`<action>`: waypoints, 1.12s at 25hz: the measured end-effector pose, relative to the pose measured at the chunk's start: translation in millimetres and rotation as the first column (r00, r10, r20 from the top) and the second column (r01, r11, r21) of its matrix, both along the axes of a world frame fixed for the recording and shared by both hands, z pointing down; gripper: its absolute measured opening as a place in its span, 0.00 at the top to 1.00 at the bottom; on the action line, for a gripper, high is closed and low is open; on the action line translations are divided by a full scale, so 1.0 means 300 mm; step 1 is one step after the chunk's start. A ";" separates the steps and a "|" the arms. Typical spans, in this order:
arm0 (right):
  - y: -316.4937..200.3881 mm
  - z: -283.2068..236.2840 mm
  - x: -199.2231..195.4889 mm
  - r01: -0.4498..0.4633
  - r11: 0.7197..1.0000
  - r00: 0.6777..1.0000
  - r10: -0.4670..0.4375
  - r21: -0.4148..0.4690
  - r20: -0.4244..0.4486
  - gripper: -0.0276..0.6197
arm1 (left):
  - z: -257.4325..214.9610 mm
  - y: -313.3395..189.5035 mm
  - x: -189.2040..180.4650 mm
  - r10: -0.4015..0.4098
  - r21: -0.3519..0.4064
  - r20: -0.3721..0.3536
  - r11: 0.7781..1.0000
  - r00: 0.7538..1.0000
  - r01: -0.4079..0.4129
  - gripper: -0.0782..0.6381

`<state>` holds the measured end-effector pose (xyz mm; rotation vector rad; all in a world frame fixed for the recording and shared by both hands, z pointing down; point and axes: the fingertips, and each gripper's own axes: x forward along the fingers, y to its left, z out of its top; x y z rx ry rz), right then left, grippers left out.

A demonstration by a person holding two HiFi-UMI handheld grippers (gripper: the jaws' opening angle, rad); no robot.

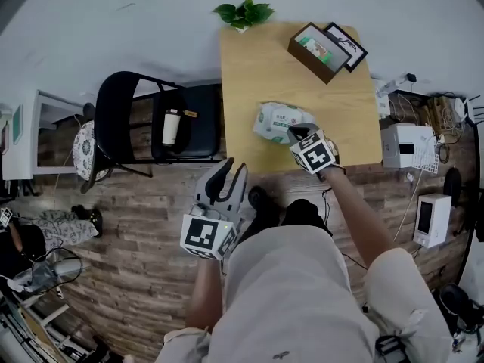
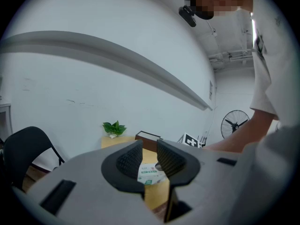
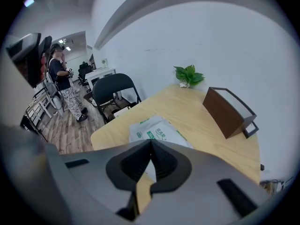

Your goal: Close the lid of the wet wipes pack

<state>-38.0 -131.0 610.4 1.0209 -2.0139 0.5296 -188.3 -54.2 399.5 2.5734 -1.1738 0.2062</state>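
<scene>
The wet wipes pack [image 1: 278, 121], white with green print, lies flat near the front edge of the wooden table [image 1: 257, 66]. My right gripper [image 1: 297, 133] hangs just above the pack's right end, pointing steeply down. Its jaws are shut with nothing between them, and in the right gripper view [image 3: 151, 143] they hide the near part of the pack [image 3: 157, 129]. I cannot tell how the lid stands. My left gripper [image 1: 231, 171] is held off the table over the floor, open and empty. The pack [image 2: 151, 173] shows through the gap in the left gripper view [image 2: 149, 146].
A brown box [image 1: 318, 51] and a framed picture [image 1: 346, 45] stand at the table's back right, a small plant [image 1: 243, 12] at the back edge. A black chair [image 1: 151, 119] with a bottle [image 1: 172, 127] is left of the table. White appliances [image 1: 408, 146] sit right.
</scene>
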 end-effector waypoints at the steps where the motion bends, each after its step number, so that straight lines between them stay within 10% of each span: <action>1: 0.008 -0.019 0.000 0.008 1.000 1.000 -0.008 0.015 0.007 0.96 | 0.000 0.005 0.006 -0.002 0.001 0.000 1.000 1.000 0.002 0.76; 15: 0.221 -0.333 0.068 0.058 0.976 0.982 -0.093 0.208 0.162 0.96 | 0.021 0.147 0.196 -0.017 -0.031 0.010 0.999 1.000 0.017 0.76; 28: 0.471 -0.718 0.198 -0.014 0.900 0.930 -0.149 0.435 0.337 0.96 | -0.063 0.331 0.385 0.006 0.016 0.060 1.000 0.998 -0.007 0.80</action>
